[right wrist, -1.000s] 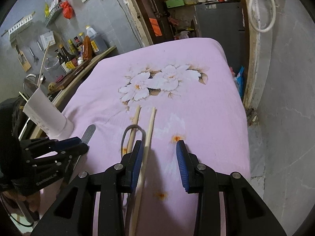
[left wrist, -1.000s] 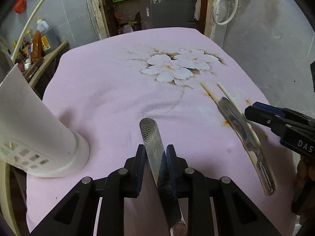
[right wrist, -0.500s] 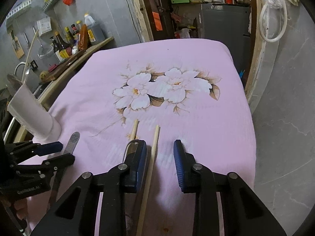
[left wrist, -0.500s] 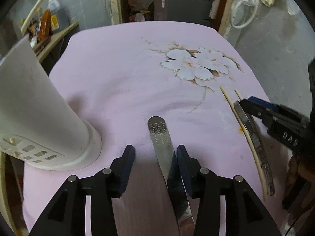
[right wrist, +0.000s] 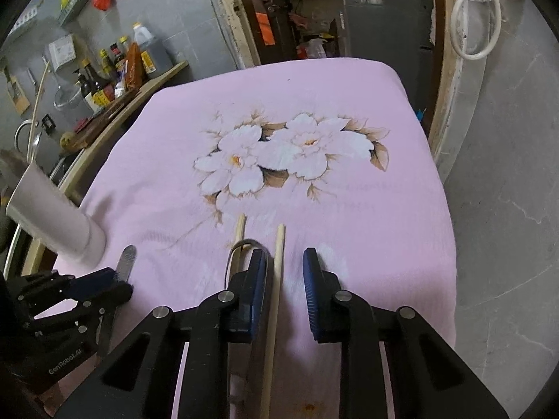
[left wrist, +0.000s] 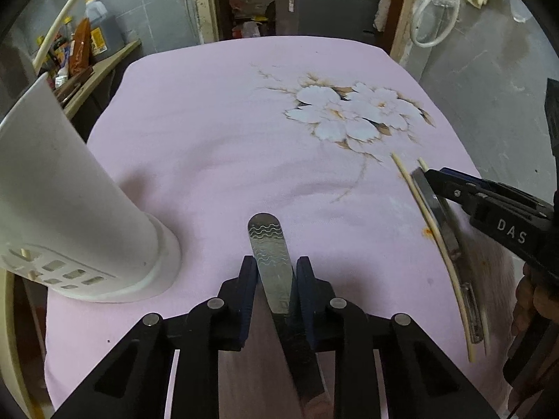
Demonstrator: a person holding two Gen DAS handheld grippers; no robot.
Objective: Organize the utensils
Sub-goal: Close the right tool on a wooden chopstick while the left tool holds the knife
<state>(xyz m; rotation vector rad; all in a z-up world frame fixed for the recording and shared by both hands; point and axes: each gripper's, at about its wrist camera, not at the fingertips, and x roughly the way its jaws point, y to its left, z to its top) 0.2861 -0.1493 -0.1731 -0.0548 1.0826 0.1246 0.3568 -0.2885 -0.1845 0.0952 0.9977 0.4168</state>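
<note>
Currently our left gripper (left wrist: 276, 279) clamps the steel handle (left wrist: 270, 258) beside the white holder (left wrist: 70, 209): rigid, slick, so grip mid-shaft. Our right gripper (right wrist: 283, 281) straddles one light chopstick (right wrist: 276, 300), jaws apart.

I saw a pink cloth (right wrist: 367, 230) printed with white flowers (right wrist: 279, 157) covering the table. Bottles of sauce (right wrist: 115, 70) stood on a wooden shelf (right wrist: 153, 83) at the far left, and a white hose (right wrist: 471, 24) hung looped on the grey wall at right.
</note>
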